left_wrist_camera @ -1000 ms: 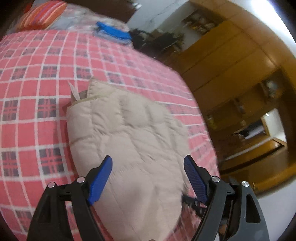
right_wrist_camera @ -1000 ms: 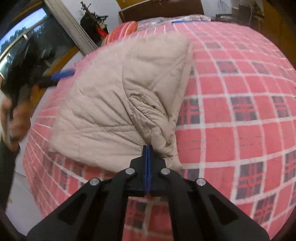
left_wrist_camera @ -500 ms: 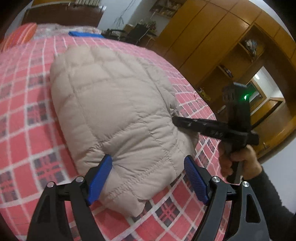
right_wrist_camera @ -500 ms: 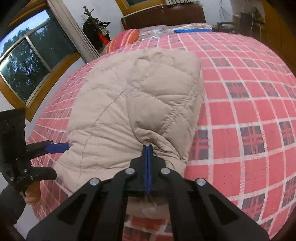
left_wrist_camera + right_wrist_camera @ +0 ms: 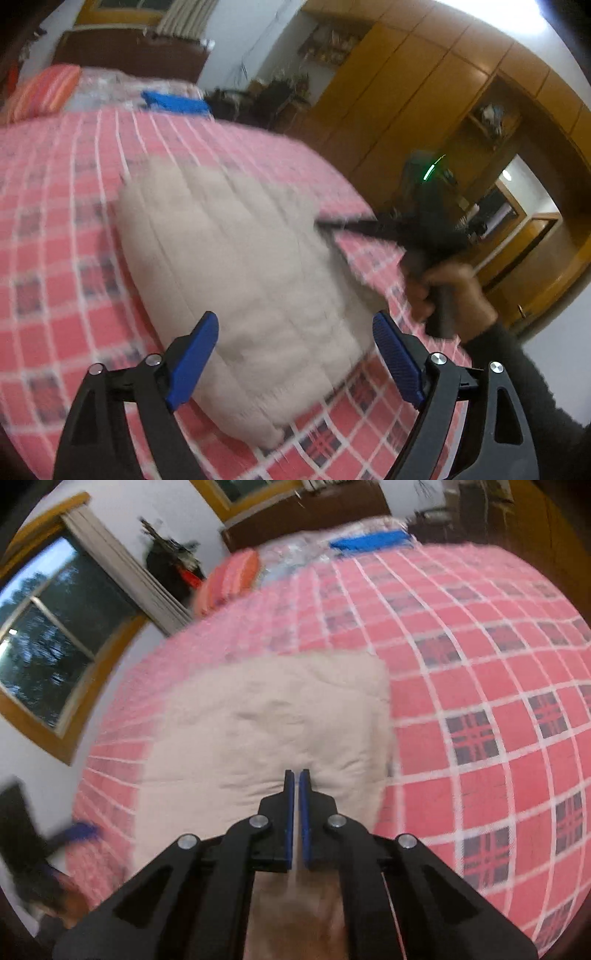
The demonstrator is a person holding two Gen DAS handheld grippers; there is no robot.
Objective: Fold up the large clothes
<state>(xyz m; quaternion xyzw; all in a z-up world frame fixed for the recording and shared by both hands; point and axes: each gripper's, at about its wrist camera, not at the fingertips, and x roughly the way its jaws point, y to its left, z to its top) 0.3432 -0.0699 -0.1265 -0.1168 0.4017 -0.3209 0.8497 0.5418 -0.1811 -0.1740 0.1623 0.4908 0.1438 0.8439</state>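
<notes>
A: Folding looks nearly done. The jacket (image 5: 240, 280) lies as a compact bundle on the bed (image 5: 51, 229).

B: And the tongs?

A: The left gripper (image 5: 291, 354) hangs spread wide over the near edge, holding nothing. The right gripper (image 5: 295, 775) has its fingers almost together, a thin gap showing; whether fabric is pinched, I cannot tell.

B: Next?

A: Probably letting go and pressing the bundle flat, or one last fold.

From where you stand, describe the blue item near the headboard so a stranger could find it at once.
Start at the bed with its red plaid cover. Look to its far end, beside the striped orange pillow and some clear plastic wrapping. There lies a flat bright blue item, the only solid blue thing on the bed.
</notes>
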